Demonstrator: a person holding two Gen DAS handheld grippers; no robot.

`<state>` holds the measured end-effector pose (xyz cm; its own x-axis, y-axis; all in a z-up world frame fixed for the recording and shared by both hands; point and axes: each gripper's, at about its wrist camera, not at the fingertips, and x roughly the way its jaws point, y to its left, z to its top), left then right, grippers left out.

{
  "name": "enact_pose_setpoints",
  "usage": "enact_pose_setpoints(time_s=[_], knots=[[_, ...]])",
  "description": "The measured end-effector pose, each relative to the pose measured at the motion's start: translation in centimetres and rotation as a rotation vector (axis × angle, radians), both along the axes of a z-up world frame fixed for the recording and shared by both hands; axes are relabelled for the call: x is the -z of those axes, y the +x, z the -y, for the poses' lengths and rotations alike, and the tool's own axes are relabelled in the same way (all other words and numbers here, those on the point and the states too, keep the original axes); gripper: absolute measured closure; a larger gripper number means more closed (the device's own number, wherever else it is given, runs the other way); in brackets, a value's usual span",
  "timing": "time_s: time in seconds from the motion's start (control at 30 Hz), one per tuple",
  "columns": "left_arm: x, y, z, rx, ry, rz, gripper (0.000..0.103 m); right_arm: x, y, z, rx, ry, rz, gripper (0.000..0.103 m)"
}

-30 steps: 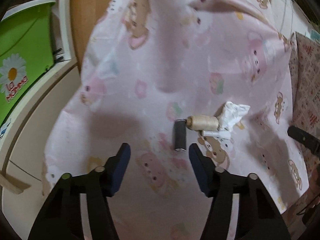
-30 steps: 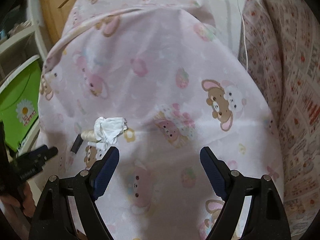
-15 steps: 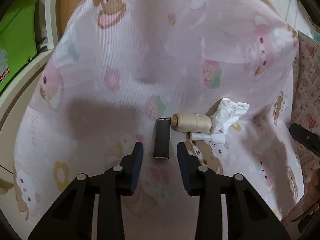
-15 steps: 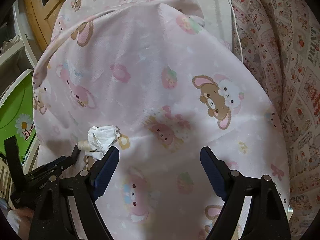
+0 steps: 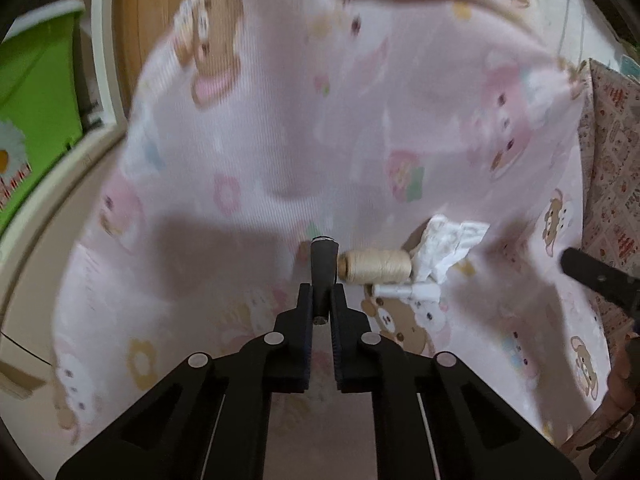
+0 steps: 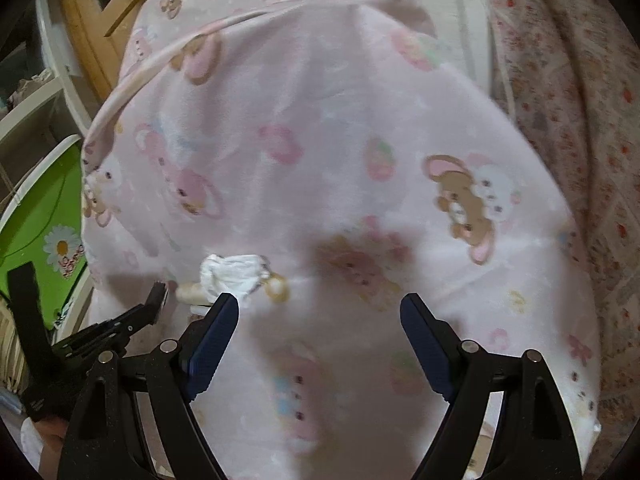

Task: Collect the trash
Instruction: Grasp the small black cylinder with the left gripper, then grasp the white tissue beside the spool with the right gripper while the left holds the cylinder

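The left gripper [image 5: 321, 300] has just been closing and now clamps the black tube [image 5: 322, 268], near the pink cartoon-print sheet's [image 5: 280, 160] near edge. The right gripper [image 6: 319, 322] hangs wide apart, empty. Beside the tube lie a cream thread spool [image 5: 376, 267] and crumpled tissue [image 5: 448, 244].

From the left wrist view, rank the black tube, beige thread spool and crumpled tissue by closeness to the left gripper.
1. Black tube: clamped in the left gripper.
2. Beige thread spool: just right of the tube.
3. Crumpled tissue: farther right, beyond the spool.
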<state>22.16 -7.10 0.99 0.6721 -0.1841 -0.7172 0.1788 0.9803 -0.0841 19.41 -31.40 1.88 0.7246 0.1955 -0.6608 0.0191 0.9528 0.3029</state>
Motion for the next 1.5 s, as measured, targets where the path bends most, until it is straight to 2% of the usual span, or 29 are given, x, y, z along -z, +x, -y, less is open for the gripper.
enact_pose_setpoints(time_s=[0.1,0.2,0.3,0.47,0.53,0.6,0.7,0.73,0.8,0.83,0.87,1.17,1.5], knots=[[-1.4,-0.9,0.1,-0.006,0.027,0.058,0.096,0.1,1.2,-1.6,-0.050,0.005,-0.001,0.018],[-2.0,-1.5,0.2,-0.013,0.054,0.095,0.095,0.3,2.8,-2.7,-0.084,0.072,-0.014,0.018],[-2.2,-1.9,-0.1,-0.019,0.081,0.115,0.095,1.0,4.3,-3.7,-0.088,0.123,-0.033,0.018],[-2.1,-1.7,-0.1,-0.025,0.084,0.116,0.095,2.7,6.0,-5.0,-0.064,0.110,-0.075,0.021],[-2.0,-1.5,-0.3,-0.029,0.080,0.113,0.095,2.9,6.2,-5.3,-0.055,0.118,-0.082,0.032],[-2.1,-1.4,-1.0,-0.040,0.066,0.106,0.095,3.1,6.5,-5.9,-0.060,0.101,-0.086,0.037],[-2.0,-1.0,-1.9,-0.059,0.026,0.078,0.095,3.5,7.2,-6.3,-0.052,0.085,-0.089,0.054],[-1.9,-0.9,-2.2,-0.066,0.017,0.070,0.095,3.7,7.3,-6.3,-0.046,0.098,-0.093,0.065],[-2.2,-1.1,-2.2,-0.065,0.020,0.075,0.095,4.2,7.6,-6.2,-0.049,0.129,-0.106,0.080],[-2.5,-1.2,-2.2,-0.061,0.024,0.085,0.095,4.3,7.6,-6.1,-0.052,0.140,-0.109,0.092],[-2.7,-1.3,-2.4,-0.059,0.024,0.094,0.095,4.3,7.6,-6.1,-0.056,0.147,-0.106,0.098],[-3.7,-2.3,-3.5,-0.073,-0.008,0.109,0.095,2.5,5.3,-5.8,-0.087,0.116,-0.036,0.100],[-4.2,-4.0,-3.4,-0.043,0.017,0.137,0.095,-1.6,0.6,-5.1,-0.139,0.003,0.094,0.100]])
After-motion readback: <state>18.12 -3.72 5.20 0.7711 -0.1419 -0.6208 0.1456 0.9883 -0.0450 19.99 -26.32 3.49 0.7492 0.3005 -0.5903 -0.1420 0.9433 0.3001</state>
